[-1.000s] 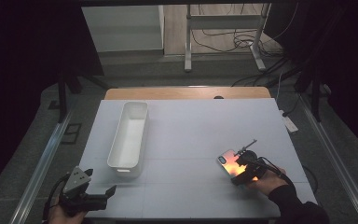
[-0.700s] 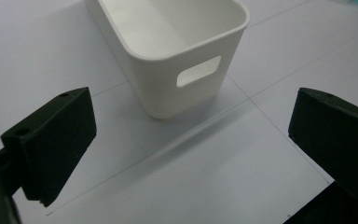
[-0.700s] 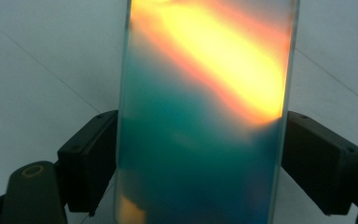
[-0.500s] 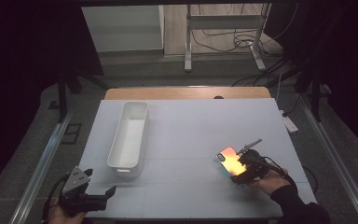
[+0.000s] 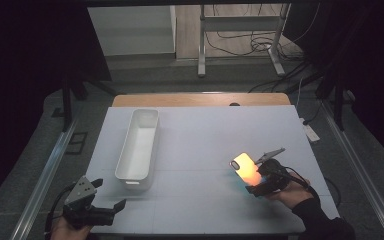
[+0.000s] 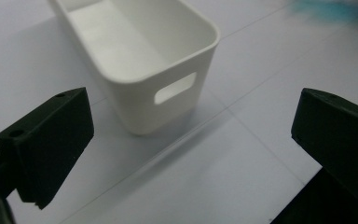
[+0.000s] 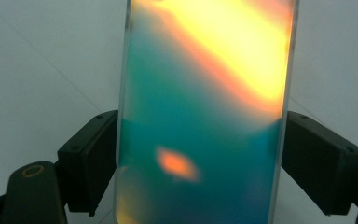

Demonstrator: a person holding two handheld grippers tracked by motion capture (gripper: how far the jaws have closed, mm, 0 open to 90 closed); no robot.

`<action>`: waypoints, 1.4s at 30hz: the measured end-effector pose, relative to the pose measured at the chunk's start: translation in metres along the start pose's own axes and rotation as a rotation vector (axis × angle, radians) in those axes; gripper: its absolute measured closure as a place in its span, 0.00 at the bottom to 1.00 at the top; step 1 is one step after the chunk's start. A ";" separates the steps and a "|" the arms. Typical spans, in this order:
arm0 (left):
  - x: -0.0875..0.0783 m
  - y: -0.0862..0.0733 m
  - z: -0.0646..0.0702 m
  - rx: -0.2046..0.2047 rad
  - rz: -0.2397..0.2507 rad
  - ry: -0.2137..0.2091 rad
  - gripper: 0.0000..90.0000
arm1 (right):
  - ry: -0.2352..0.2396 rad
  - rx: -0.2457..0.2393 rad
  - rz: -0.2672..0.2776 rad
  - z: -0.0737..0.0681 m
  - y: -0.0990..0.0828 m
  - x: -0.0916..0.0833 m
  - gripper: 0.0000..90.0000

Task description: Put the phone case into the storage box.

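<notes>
Left gripper [image 5: 111, 196] sits at the near-left corner of the white table [image 5: 205, 135], held by the person's left hand [image 5: 65, 229]; its jaws stand wide apart with nothing between them. In the left gripper view they frame the near end of the white bin [image 6: 140, 56], which has a handle slot [image 6: 175, 87] and lies apart from both jaws. The bin runs lengthwise away from the person on the table's left half and appears empty. On the right half, near the front edge, the right gripper [image 5: 257, 176] clamps a glowing phone [image 5: 245, 167], screen lit orange and teal, one jaw on each long side.
</notes>
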State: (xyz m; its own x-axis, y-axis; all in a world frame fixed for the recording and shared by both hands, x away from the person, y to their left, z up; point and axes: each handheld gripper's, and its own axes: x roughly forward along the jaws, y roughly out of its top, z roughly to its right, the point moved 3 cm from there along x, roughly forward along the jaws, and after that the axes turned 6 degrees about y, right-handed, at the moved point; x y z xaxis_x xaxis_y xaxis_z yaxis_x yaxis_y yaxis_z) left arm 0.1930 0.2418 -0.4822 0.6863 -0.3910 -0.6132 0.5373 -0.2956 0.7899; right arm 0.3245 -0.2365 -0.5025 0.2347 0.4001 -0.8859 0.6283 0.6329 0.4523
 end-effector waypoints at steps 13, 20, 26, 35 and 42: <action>0.012 0.018 0.010 0.057 0.045 -0.132 0.00 | 0.019 -0.029 0.064 -0.003 0.003 -0.009 0.18; 0.020 0.030 0.012 0.102 0.060 -0.155 0.00 | 0.025 -0.056 0.086 -0.007 0.005 -0.014 0.18; 0.028 0.042 0.017 0.134 0.077 -0.177 0.00 | 0.035 -0.071 0.113 -0.010 0.006 -0.018 0.18; 0.039 0.053 0.027 0.142 0.075 -0.224 0.00 | 0.069 -0.124 0.142 -0.019 0.009 -0.021 0.18; 0.046 0.063 0.036 0.172 0.077 -0.233 0.00 | 0.100 -0.167 0.171 -0.025 0.011 -0.024 0.18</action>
State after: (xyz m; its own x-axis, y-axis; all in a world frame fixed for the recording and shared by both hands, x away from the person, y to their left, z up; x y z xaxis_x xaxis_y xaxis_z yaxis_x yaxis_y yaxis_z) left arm 0.2410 0.1738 -0.4610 0.5801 -0.6015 -0.5492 0.3839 -0.3927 0.8357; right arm 0.3073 -0.2227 -0.4733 0.2469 0.5695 -0.7840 0.4522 0.6479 0.6130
